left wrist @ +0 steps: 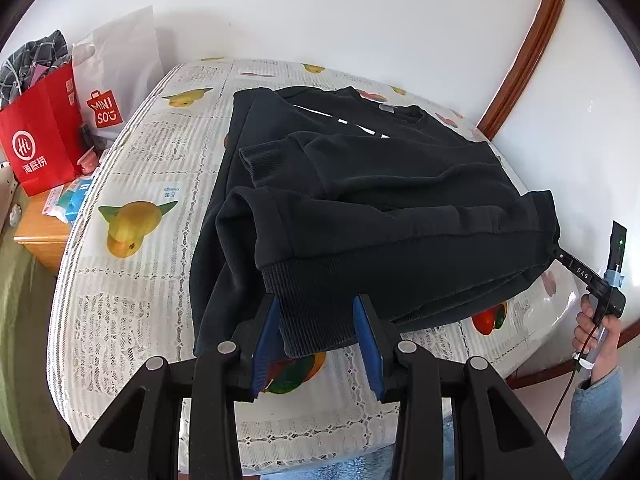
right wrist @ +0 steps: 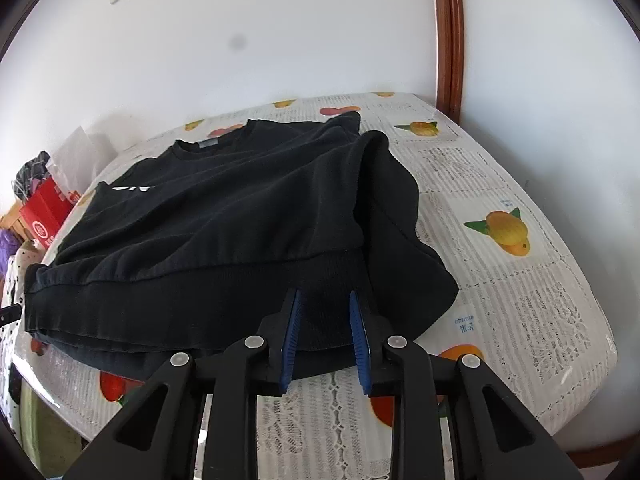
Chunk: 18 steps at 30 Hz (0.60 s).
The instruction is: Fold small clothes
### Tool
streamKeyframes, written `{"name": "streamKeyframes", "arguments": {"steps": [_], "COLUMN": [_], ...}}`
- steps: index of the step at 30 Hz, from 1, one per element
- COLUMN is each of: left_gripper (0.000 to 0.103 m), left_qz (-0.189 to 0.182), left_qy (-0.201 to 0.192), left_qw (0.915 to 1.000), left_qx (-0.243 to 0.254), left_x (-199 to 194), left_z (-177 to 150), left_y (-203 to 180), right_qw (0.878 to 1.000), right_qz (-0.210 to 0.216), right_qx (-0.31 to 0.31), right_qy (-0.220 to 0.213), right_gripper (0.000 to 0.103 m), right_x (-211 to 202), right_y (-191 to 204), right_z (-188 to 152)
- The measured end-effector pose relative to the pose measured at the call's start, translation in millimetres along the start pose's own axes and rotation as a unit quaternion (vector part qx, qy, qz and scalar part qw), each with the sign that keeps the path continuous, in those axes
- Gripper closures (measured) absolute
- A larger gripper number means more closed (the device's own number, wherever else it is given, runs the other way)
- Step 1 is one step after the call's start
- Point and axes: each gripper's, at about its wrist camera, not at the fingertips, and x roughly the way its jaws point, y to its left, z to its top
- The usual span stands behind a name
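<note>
A black sweatshirt lies on a fruit-printed tablecloth, its sleeves folded in over the body. My left gripper stands open at the near left corner, with the ribbed hem lying loosely between its blue pads. My right gripper is open too, over the hem's right part, dark cloth showing between its pads. In the left wrist view, a hand in a light blue sleeve holds the right tool at the sweatshirt's far corner.
A red paper bag and a white shopping bag stand on a wooden nightstand left of the table. White walls with brown wooden trim close in behind. The table's front edge lies just below both grippers.
</note>
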Motion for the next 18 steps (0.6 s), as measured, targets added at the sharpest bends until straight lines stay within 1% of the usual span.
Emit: {"name": "streamKeyframes", "arguments": {"steps": [2, 4, 6, 7, 8, 9, 10, 11, 13, 15, 18], "left_gripper": [0.067, 0.067, 0.067, 0.067, 0.067, 0.067, 0.073, 0.083, 0.093, 0.096, 0.096], "left_qz": [0.001, 0.006, 0.022, 0.033, 0.033, 0.023, 0.013, 0.003, 0.000, 0.000, 0.003], "left_qy": [0.009, 0.018, 0.032, 0.043, 0.049, 0.053, 0.054, 0.052, 0.041, 0.025, -0.009], "left_qw": [1.0000, 0.9998, 0.9992, 0.9985, 0.9983, 0.9983, 0.9983, 0.9984, 0.9991, 0.9997, 0.9999], "left_qx": [-0.005, -0.002, 0.002, 0.003, -0.001, -0.011, -0.018, -0.022, -0.015, -0.003, 0.002], "left_x": [5, 11, 20, 26, 30, 33, 32, 31, 25, 15, -4], "left_z": [1, 3, 5, 6, 6, 5, 5, 5, 5, 7, 17], "left_y": [1, 1, 1, 3, 5, 8, 11, 12, 9, 5, 2], "right_qw": [1.000, 1.000, 1.000, 0.999, 0.999, 0.999, 0.999, 0.999, 0.999, 1.000, 0.999], "right_qz": [-0.004, 0.006, 0.013, 0.019, 0.021, 0.019, 0.015, 0.015, 0.018, 0.020, 0.040], "right_qx": [0.007, 0.013, 0.013, 0.011, 0.010, 0.007, 0.000, -0.009, -0.017, -0.014, 0.004], "right_qy": [0.008, 0.013, 0.021, 0.032, 0.039, 0.039, 0.037, 0.035, 0.026, 0.017, -0.009], "right_gripper": [0.078, 0.077, 0.077, 0.078, 0.081, 0.085, 0.093, 0.097, 0.098, 0.098, 0.098], "right_x": [7, 10, 14, 17, 19, 20, 19, 19, 15, 9, -8], "right_y": [-4, -8, -9, -9, -8, -7, -6, -3, -1, 0, -3], "right_z": [-1, -1, -1, -1, -1, -1, -1, -1, -1, 1, 11]}}
